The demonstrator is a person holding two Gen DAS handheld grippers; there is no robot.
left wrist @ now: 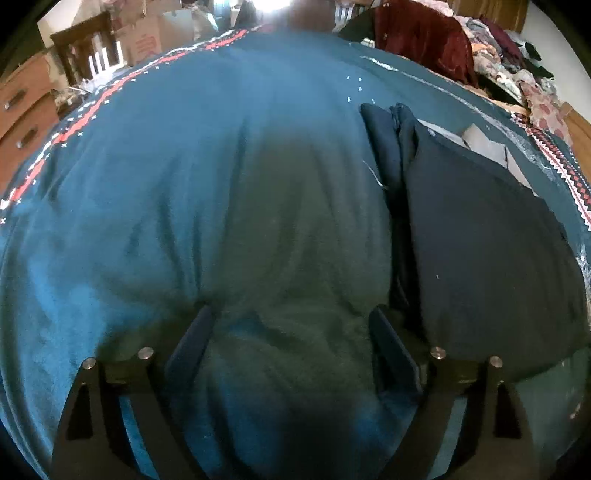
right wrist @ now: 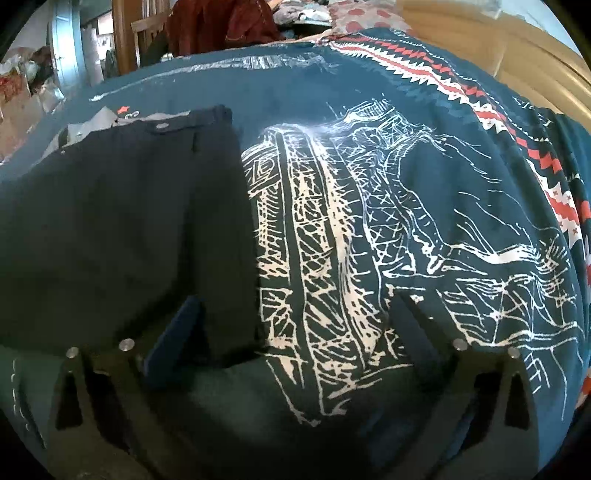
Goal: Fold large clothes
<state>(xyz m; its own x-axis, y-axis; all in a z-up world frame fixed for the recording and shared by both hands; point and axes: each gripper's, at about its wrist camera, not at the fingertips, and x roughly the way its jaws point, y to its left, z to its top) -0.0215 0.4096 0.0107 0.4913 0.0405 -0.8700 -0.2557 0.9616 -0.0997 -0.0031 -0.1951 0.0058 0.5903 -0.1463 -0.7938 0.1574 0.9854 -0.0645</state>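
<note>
**Folded dark trousers lie on a teal printed bedspread, both grippers spread**

The dark navy trousers [right wrist: 122, 229] lie folded flat on the teal bedspread [right wrist: 424, 155], filling the left half of the right wrist view. Their waistband sits at the upper left of that frame, with a metal button [right wrist: 161, 126] on a tab and pale grey lining showing just behind it. The cloth is smooth and nearly black, with a straight folded edge running down the middle of the frame. In the left wrist view the same trousers [left wrist: 480, 251] occupy the right side, a rolled fold at their upper end and a grey lining edge beyond.

The bedspread carries a white line drawing of a tower-like structure at the centre of the right wrist view, and a red, white and black zigzag border toward the upper right.

The right hand-held gripper [right wrist: 291, 325] is spread wide at the bottom of its frame, its left finger over the lower edge of the trousers, its right finger over the print. The left hand-held gripper [left wrist: 291, 332] is likewise spread, over bare teal cloth just beside the trousers, pinching nothing.

A dark red garment [left wrist: 424, 33] lies among heaped clothes at the upper right of the left wrist view.
</note>
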